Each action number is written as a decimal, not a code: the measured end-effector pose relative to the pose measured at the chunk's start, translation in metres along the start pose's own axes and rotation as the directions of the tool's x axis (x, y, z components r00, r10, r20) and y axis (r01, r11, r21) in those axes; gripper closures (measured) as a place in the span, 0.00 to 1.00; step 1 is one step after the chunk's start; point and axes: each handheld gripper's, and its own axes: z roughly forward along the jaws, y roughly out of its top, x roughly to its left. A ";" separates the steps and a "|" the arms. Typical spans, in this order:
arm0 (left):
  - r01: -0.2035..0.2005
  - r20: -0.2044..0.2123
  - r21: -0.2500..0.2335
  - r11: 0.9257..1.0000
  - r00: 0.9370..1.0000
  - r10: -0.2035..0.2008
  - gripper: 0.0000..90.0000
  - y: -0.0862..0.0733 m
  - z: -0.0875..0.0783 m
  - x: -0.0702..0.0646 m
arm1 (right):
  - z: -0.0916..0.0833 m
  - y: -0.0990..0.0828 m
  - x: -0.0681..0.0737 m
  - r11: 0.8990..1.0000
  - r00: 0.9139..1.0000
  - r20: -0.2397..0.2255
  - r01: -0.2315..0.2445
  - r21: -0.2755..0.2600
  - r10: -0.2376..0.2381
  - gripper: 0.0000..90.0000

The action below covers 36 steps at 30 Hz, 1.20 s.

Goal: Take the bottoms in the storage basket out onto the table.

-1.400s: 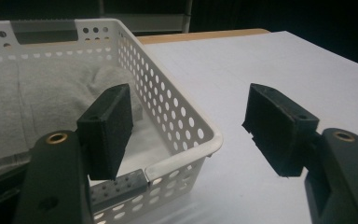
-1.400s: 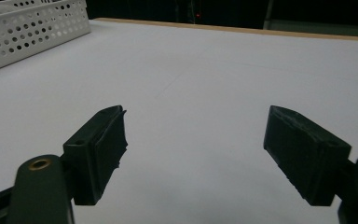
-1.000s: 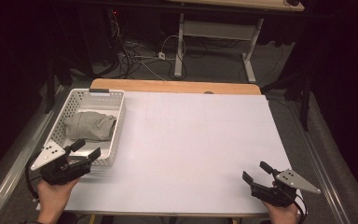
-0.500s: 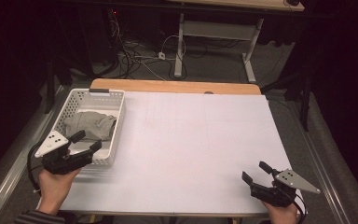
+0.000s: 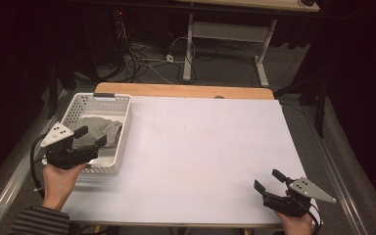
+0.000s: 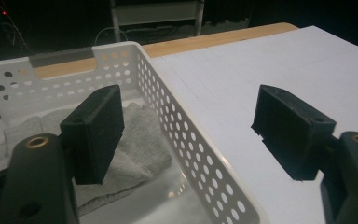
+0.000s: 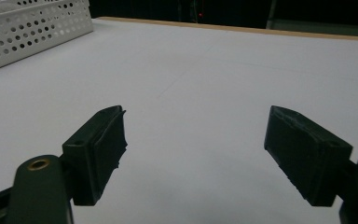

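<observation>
A white perforated basket (image 5: 122, 128) stands at the table's left, with a crumpled grey cloth (image 5: 95, 129) lying in it. My left gripper (image 5: 90, 136) hovers over the basket's near end, open, its jaws having just been opening with nothing between them. In the left gripper view the jaws straddle the basket's right wall (image 6: 186, 144), and the grey cloth (image 6: 135, 149) lies below the left jaw. My right gripper (image 5: 268, 180) rests open near the table's front right edge, empty, above the bare white sheet (image 7: 191, 84).
A white sheet (image 5: 205, 152) covers the tabletop; a wooden strip (image 5: 181, 91) shows along the far edge. The basket's wall (image 7: 32, 32) appears far left in the right gripper view. Cables and a table frame (image 5: 191, 49) lie on the floor beyond.
My left gripper has risen and moved forward from the basket's near corner to over the cloth, its jaws spreading wider. The right gripper has stayed put.
</observation>
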 end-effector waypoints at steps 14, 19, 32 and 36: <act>0.039 -0.048 0.099 0.994 0.998 -0.034 0.22 0.029 0.021 0.024 | 0.000 0.000 0.000 1.000 1.000 -0.004 -0.002 0.002 0.002 0.23; 0.048 -0.064 0.137 0.989 0.997 -0.039 0.19 0.036 0.030 0.032 | 0.000 0.000 0.000 1.000 1.000 -0.006 -0.003 0.003 0.003 0.23; 0.130 -0.138 0.282 0.950 0.986 -0.094 0.14 0.043 0.059 0.063 | 0.001 0.000 0.000 1.000 1.000 -0.009 -0.003 0.005 0.003 0.23; 0.147 -0.145 0.319 0.936 0.984 -0.104 0.12 0.043 0.067 0.068 | 0.001 0.000 0.000 1.000 1.000 -0.010 -0.003 0.006 0.003 0.23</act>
